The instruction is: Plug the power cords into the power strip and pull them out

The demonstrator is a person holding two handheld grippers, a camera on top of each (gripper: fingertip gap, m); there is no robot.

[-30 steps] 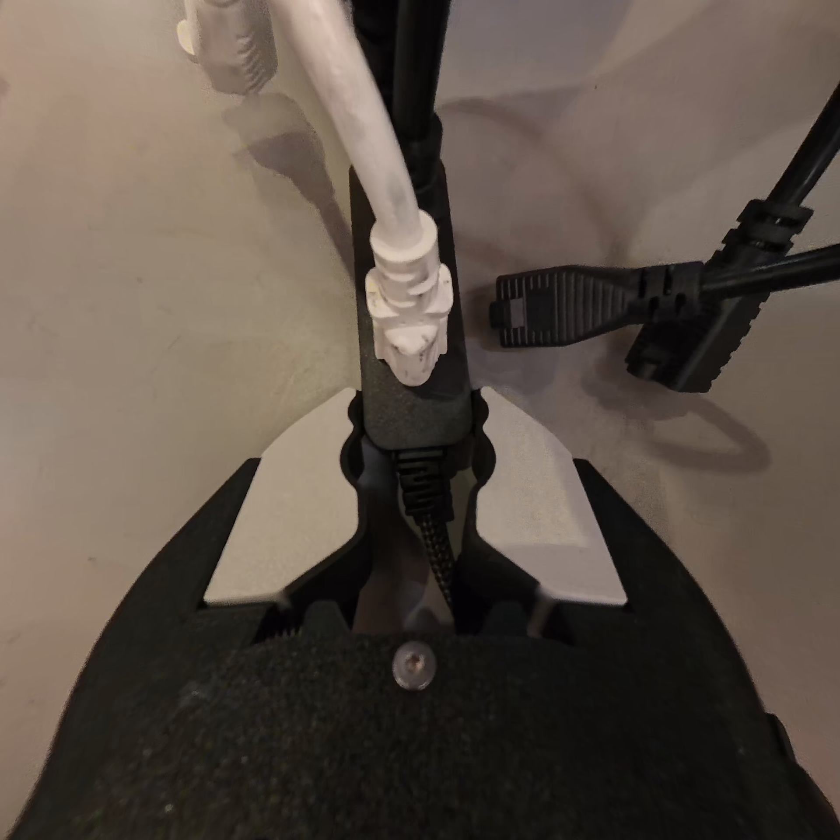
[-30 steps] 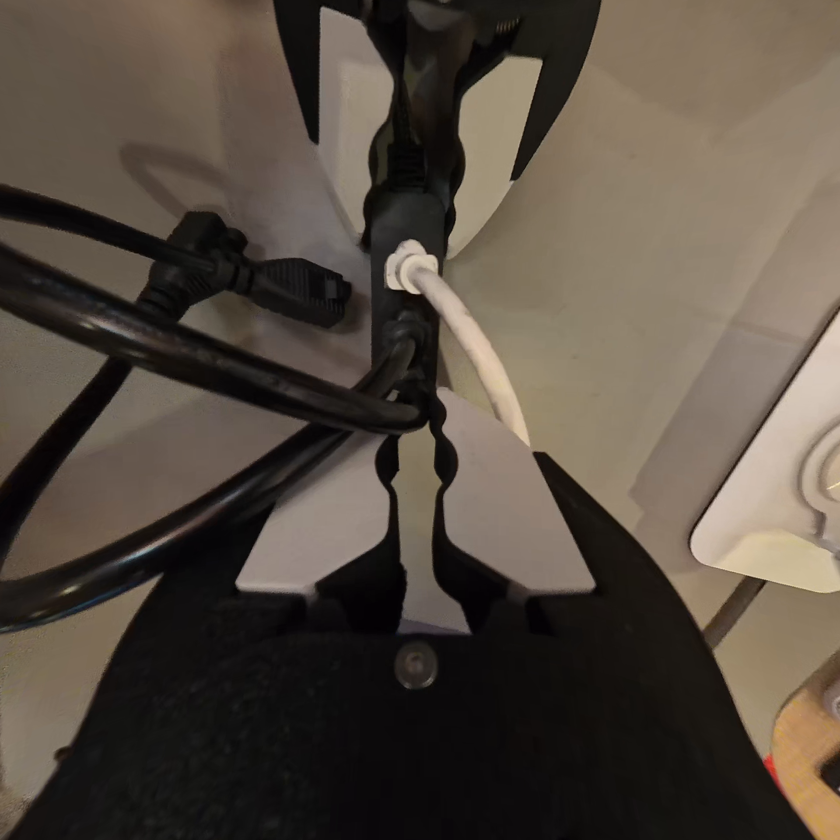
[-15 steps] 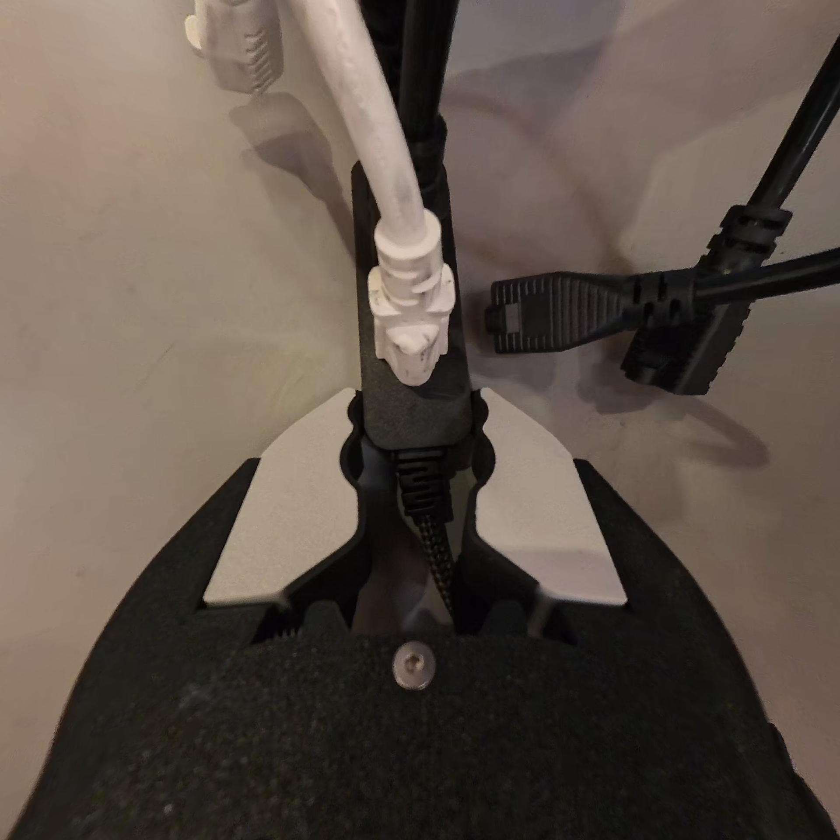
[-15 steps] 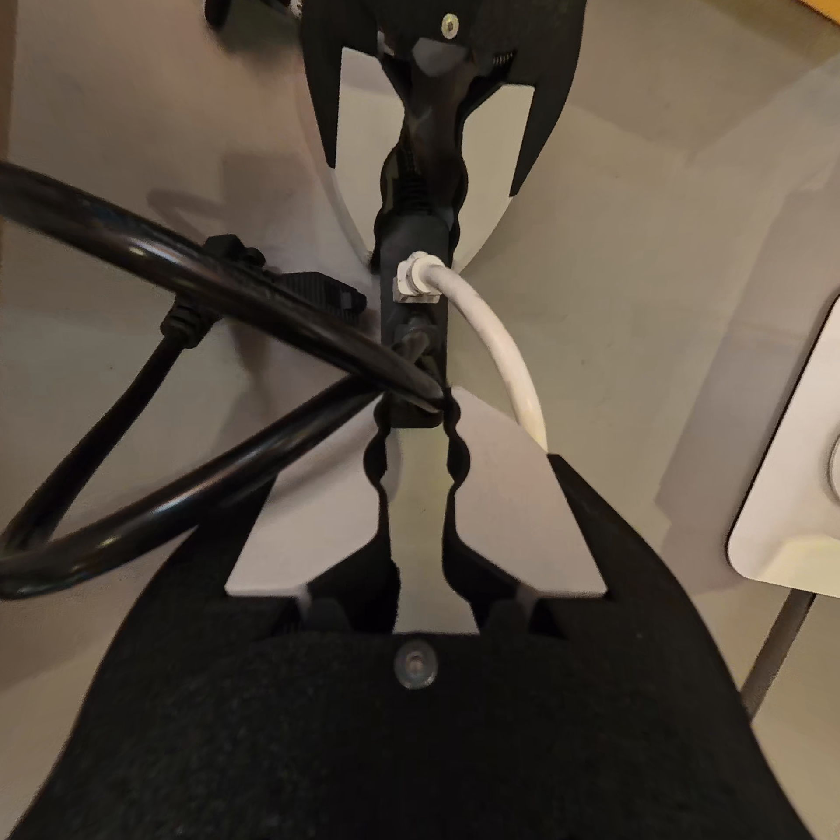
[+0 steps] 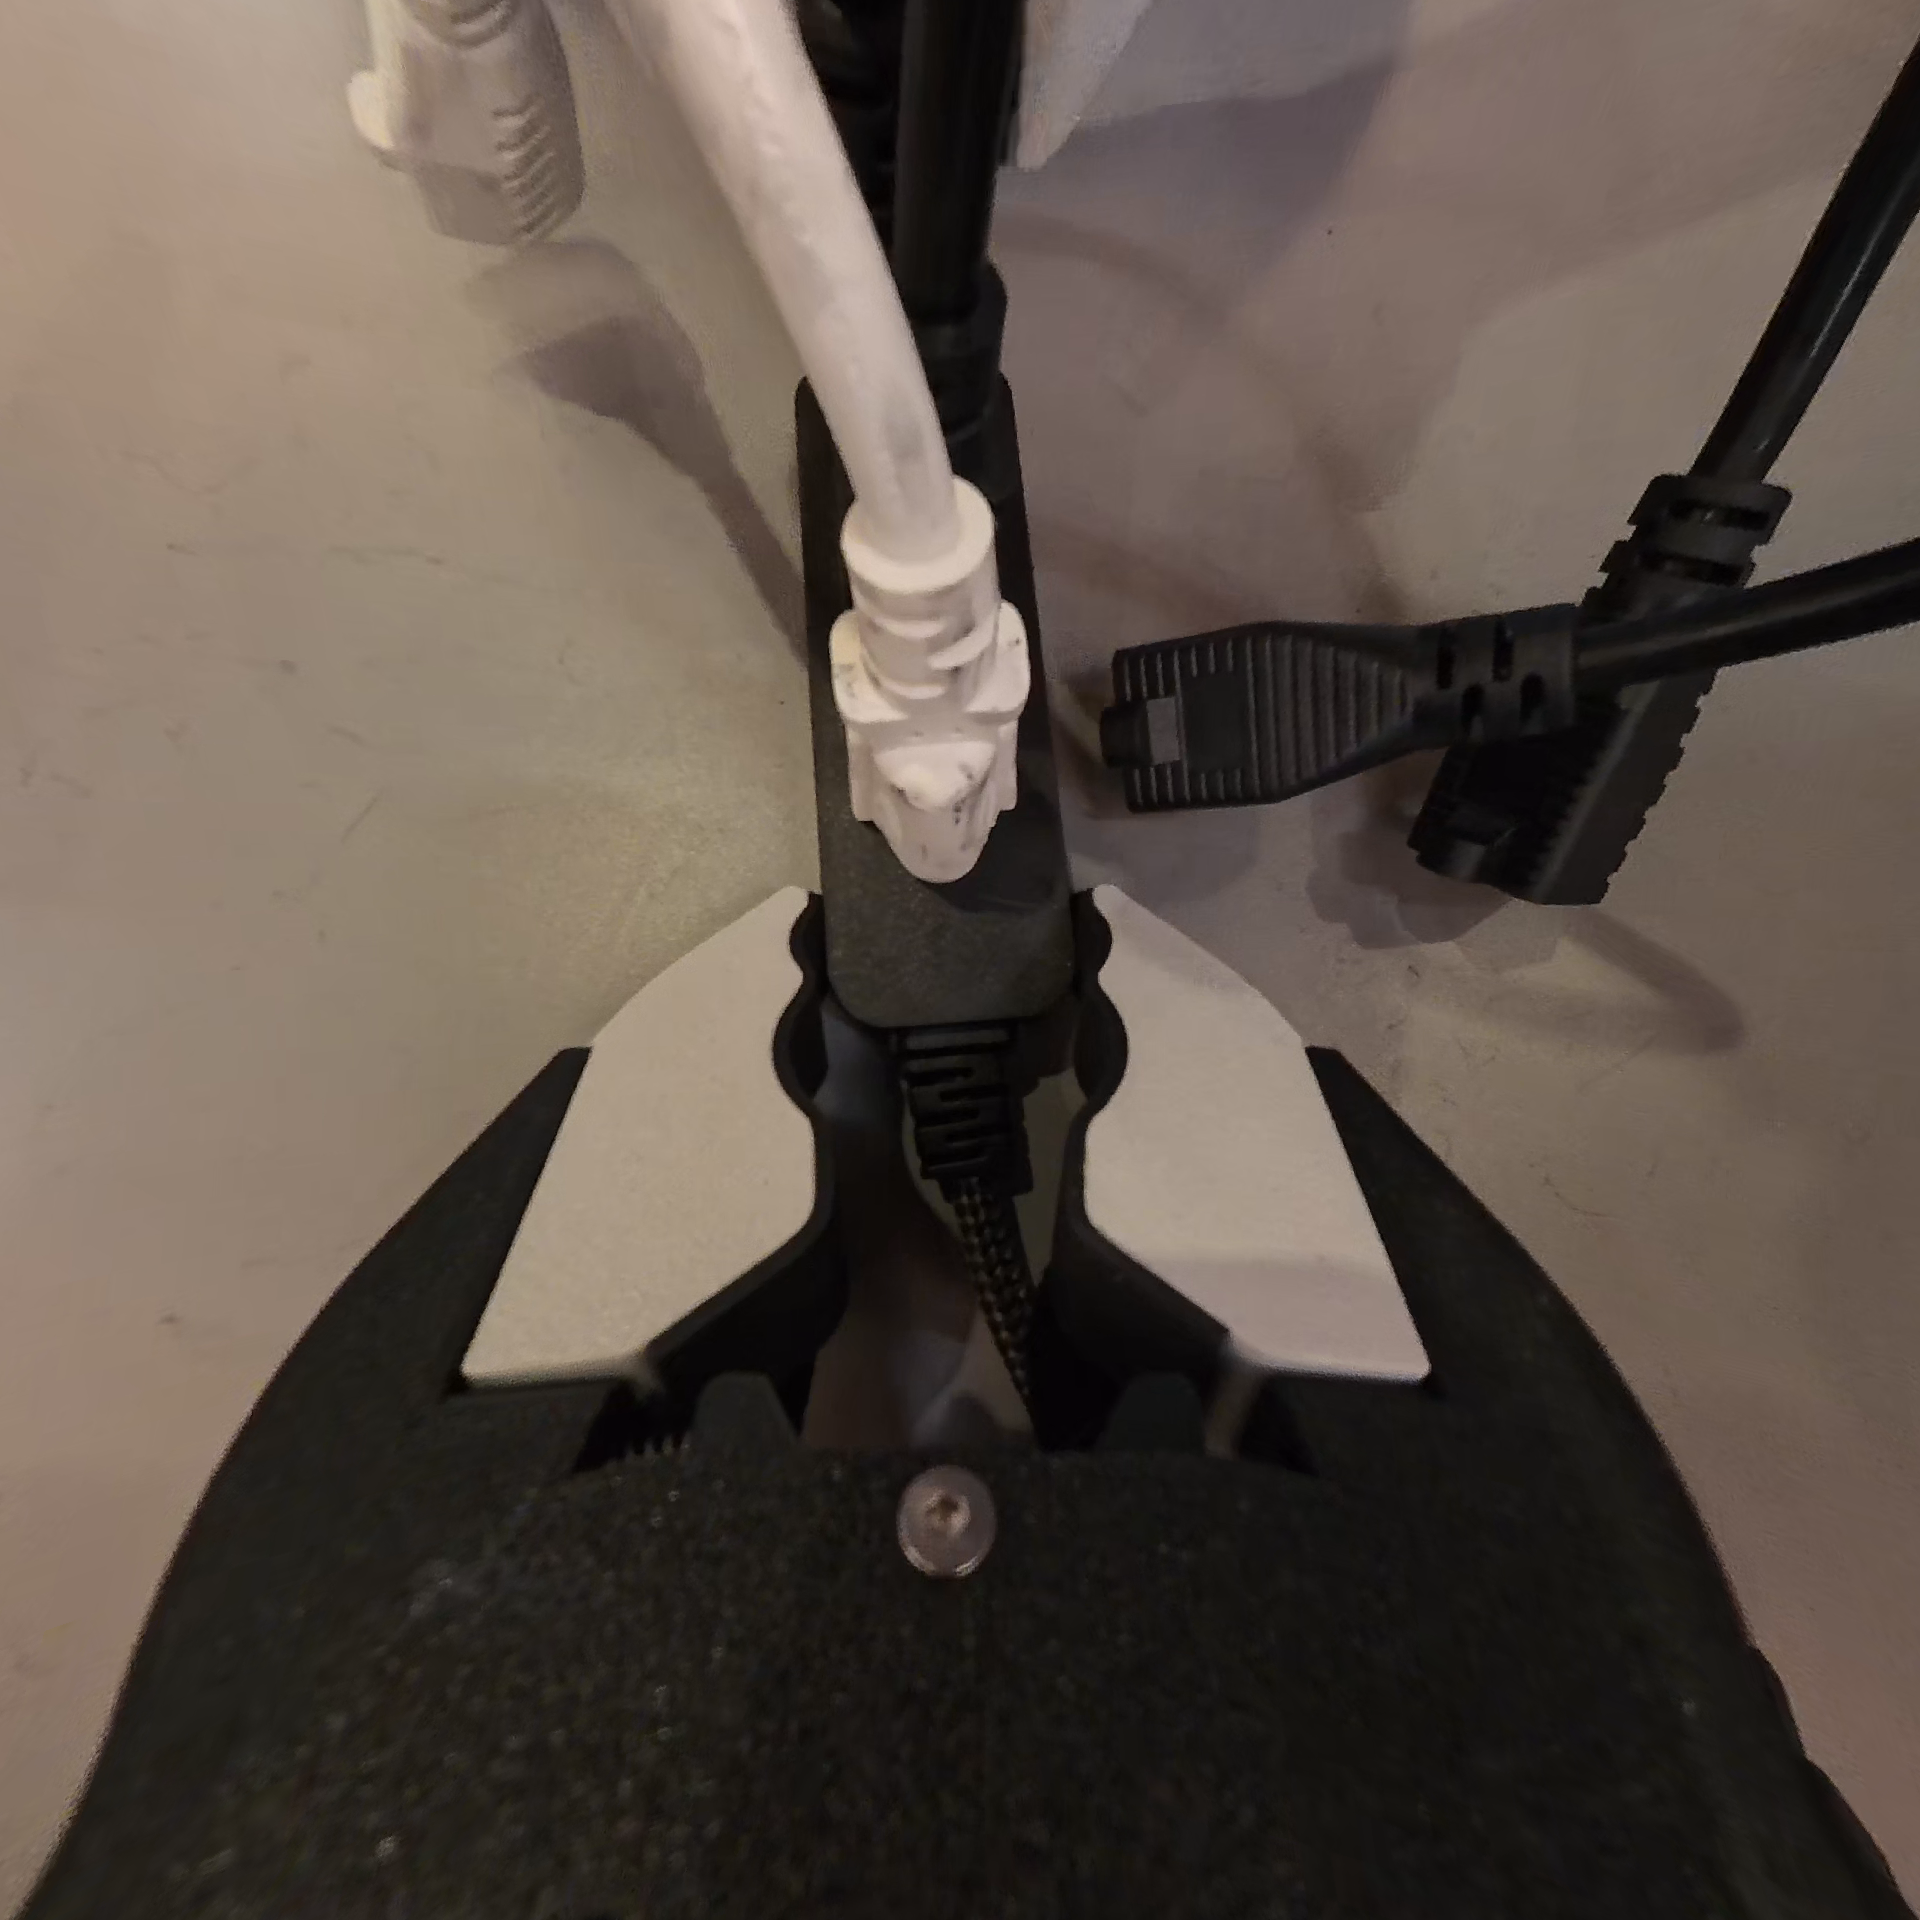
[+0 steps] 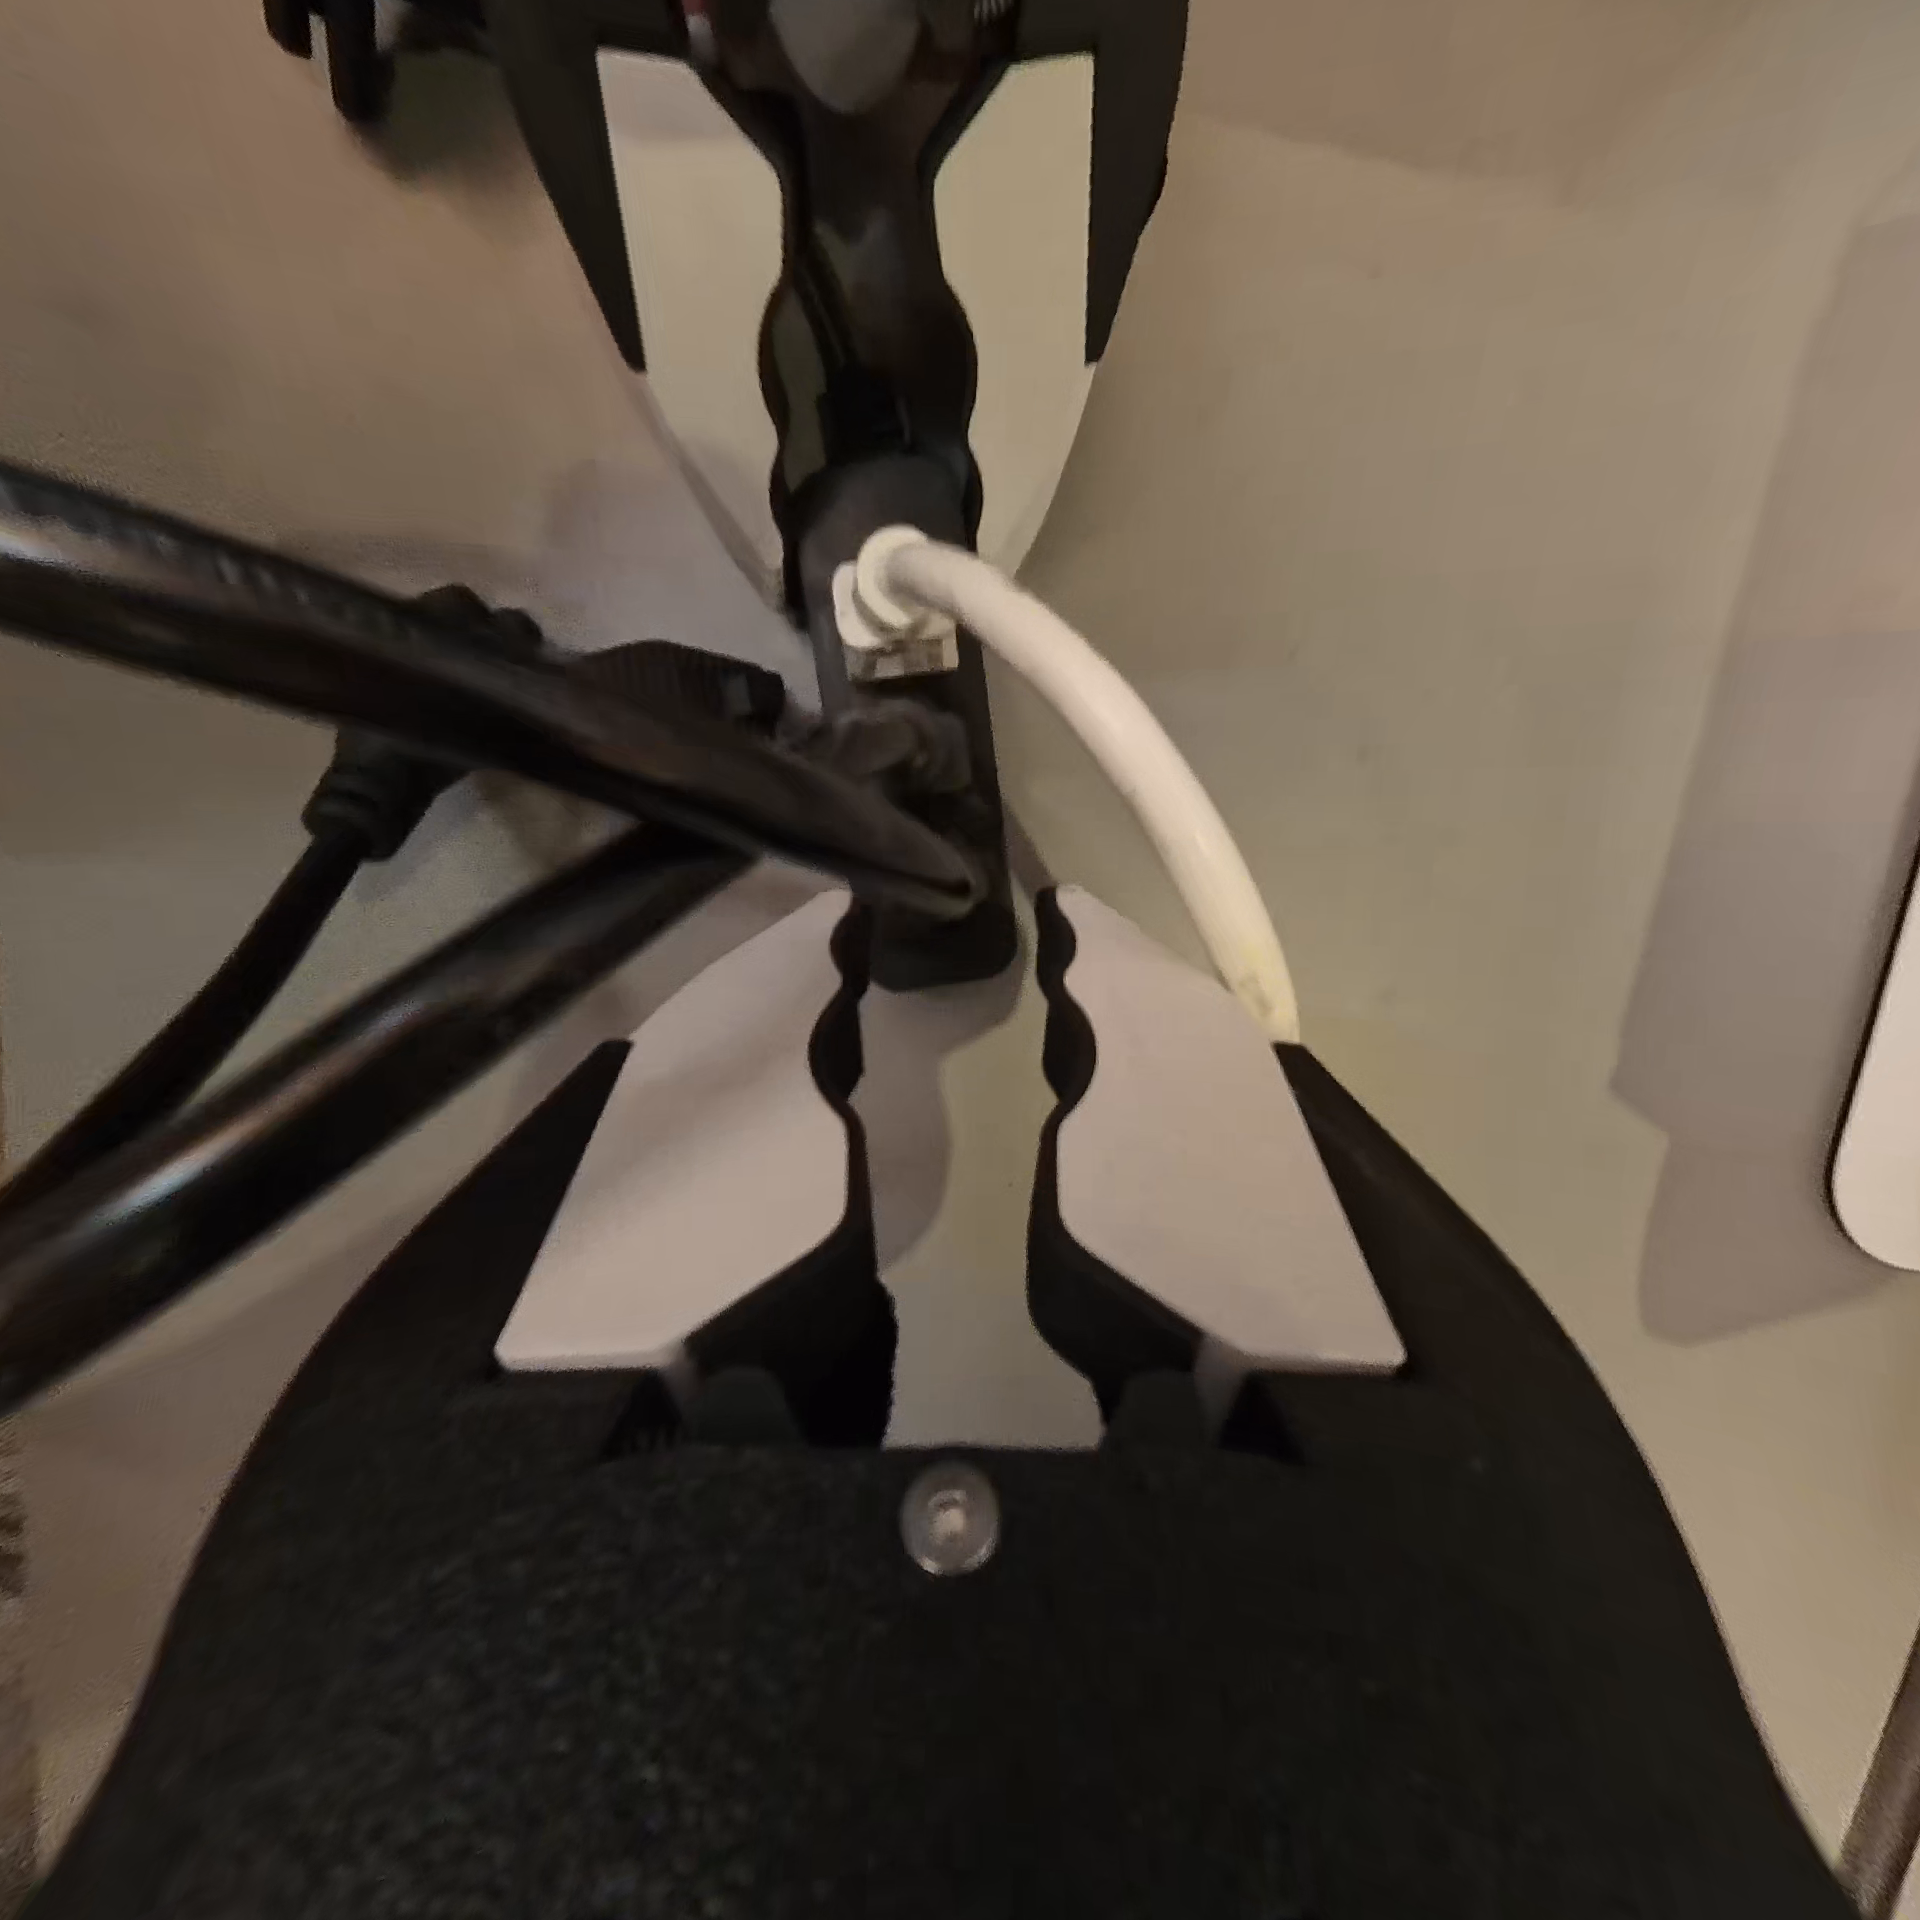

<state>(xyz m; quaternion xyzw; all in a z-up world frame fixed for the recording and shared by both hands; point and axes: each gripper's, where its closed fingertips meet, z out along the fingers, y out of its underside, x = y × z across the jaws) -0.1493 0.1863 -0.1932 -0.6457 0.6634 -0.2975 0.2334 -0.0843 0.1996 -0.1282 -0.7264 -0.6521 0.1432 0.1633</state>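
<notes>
A narrow black power strip (image 5: 935, 951) lies on a pale table. My left gripper (image 5: 940, 914) is shut on its near end, where a braided cable (image 5: 1003, 1257) leaves it. A white plug (image 5: 925, 727) sits in the strip, with a black plug (image 5: 966, 343) just beyond it. In the right wrist view my right gripper (image 6: 948, 909) is open, with the strip's other end (image 6: 935, 951) showing between its fingertips, untouched. The white plug (image 6: 894, 623), the black plug (image 6: 883, 743) and my left gripper (image 6: 883, 499) lie ahead.
Two loose black connectors (image 5: 1247, 727) (image 5: 1538, 810) lie right of the strip and a white connector (image 5: 488, 135) lies at the far left. Thick black cords (image 6: 416, 665) cross left of my right gripper. The white cord (image 6: 1122, 748) arcs to its right. A white object (image 6: 1881, 1143) sits at the right edge. The grippers' ends are close to 10 cm from one another.
My right gripper has opened wider and drawn back from the black cord at the strip's end. The left gripper keeps its hold on the strip and has barely moved.
</notes>
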